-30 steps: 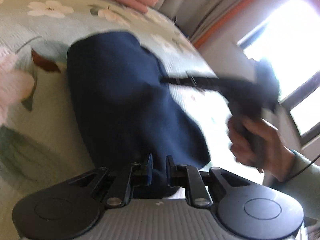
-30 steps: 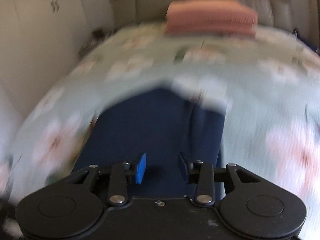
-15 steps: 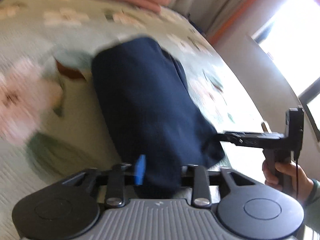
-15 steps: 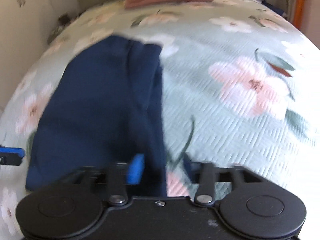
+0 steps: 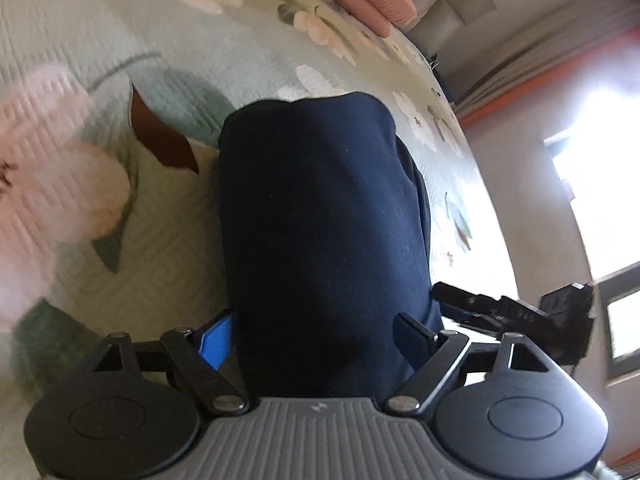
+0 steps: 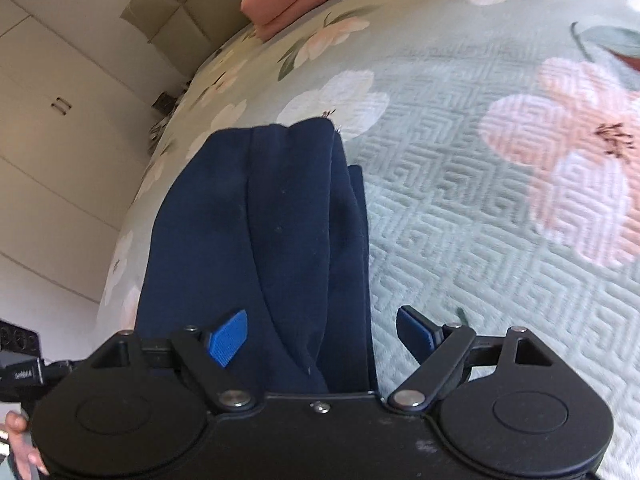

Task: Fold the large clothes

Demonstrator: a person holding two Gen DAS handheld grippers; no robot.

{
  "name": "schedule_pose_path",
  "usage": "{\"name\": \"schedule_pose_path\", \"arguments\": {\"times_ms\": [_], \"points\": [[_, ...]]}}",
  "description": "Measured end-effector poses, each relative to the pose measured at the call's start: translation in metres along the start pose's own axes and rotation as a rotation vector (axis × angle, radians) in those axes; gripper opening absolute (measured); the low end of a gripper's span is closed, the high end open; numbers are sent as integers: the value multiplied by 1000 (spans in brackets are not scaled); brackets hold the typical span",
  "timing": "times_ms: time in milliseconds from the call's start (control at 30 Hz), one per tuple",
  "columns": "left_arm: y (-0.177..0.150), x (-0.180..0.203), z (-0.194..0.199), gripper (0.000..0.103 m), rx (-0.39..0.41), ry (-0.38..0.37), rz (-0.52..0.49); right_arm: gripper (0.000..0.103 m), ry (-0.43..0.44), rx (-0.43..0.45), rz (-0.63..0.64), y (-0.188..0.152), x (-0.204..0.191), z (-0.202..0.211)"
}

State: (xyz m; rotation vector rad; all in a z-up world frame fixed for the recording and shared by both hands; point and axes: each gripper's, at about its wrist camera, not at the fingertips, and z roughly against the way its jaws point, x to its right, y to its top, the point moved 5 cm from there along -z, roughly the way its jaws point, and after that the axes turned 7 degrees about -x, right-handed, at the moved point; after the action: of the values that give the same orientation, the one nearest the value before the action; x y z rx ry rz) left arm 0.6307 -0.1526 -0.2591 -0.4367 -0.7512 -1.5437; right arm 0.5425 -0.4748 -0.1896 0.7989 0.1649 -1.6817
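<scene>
So the navy garment [image 5: 324, 220] lies folded into a long bundle on the floral bedspread [image 6: 460, 184]. Both the left gripper [image 5: 316, 332] and right gripper [image 6: 324, 332] have fingers spread wide, straddling its near end, gripping nothing.

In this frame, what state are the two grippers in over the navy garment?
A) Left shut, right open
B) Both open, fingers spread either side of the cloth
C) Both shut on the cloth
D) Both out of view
B: the left gripper and the right gripper both show fingers spread wide, with the folded navy garment lying unpinched between them on the floral bedspread.
</scene>
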Motion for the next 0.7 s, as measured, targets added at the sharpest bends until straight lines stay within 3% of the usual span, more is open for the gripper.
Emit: {"name": "schedule_pose_path", "arguments": {"times_ms": [167,333,433,467,500,533,633,700], "points": [[0,-15,-16,94,-10,-77,72,102,40,-26,2,-3,10,-17],[-5,-33,-36,98,-17,-228,198,103,114,-10,30,-10,13,-20],[-7,-37,-43,99,13,-274,213,102,172,-11,29,-13,13,-22],[-6,-35,-44,99,22,-274,202,98,195,-14,27,-14,13,-23],[-6,-31,-45,99,33,-265,182,79,225,-23,22,-15,12,-25],[-6,-28,-47,93,46,-248,159,70,249,-35,9,-17,12,-28],[-10,-16,-41,72,106,-183,83,54,249,-3,19,-23,8,-27],[-18,-11,-30,66,139,-188,50,49,247,28,37,-26,2,-19]]}}
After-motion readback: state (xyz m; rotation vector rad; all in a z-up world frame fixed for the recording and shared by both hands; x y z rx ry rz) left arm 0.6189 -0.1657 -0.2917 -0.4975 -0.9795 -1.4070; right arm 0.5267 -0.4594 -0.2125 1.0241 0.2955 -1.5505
